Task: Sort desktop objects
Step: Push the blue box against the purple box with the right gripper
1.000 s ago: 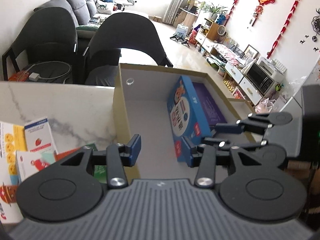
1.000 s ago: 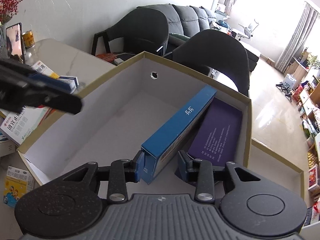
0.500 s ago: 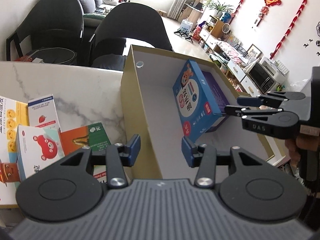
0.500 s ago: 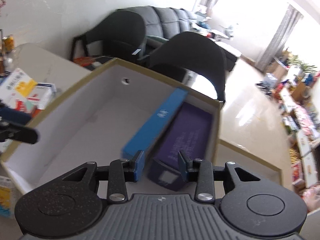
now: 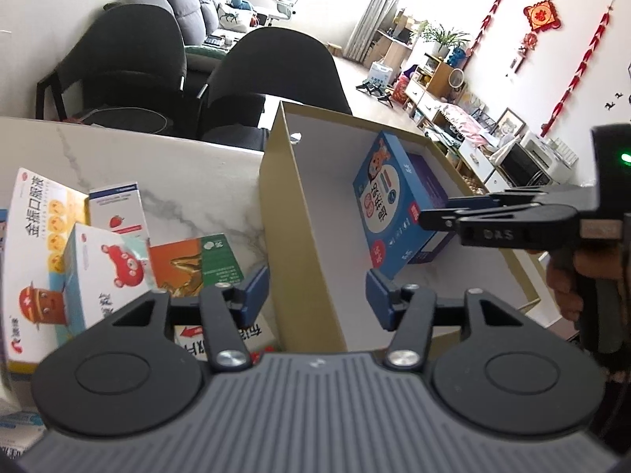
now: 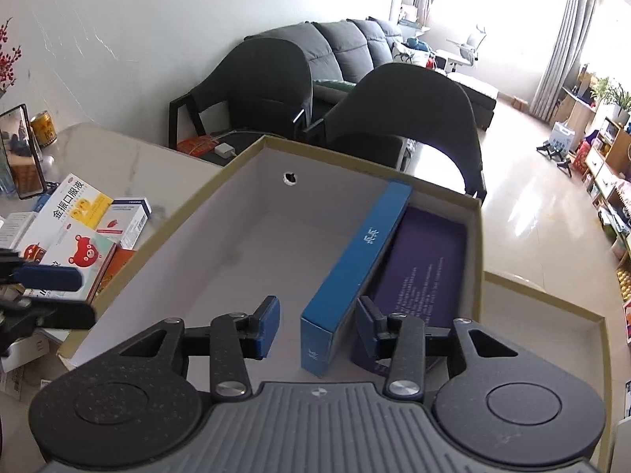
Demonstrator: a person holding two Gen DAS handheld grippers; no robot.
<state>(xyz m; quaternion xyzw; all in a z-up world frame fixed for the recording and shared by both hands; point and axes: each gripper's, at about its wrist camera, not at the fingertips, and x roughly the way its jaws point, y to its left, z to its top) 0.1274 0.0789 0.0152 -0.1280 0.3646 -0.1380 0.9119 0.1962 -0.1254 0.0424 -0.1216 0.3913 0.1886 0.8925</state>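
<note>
Blue box (image 6: 357, 264) stands on its edge inside the cardboard box (image 6: 189, 213), leaning on the purple box (image 6: 424, 260). The right gripper (image 6: 317, 325) has just opened its fingers and released it. The left gripper (image 5: 317, 295), also opening and empty, moves toward the packets (image 5: 98, 260) on the desk (image 5: 169, 165).

Both wrist views look closely down into the cardboard box (image 5: 303, 236).
</note>
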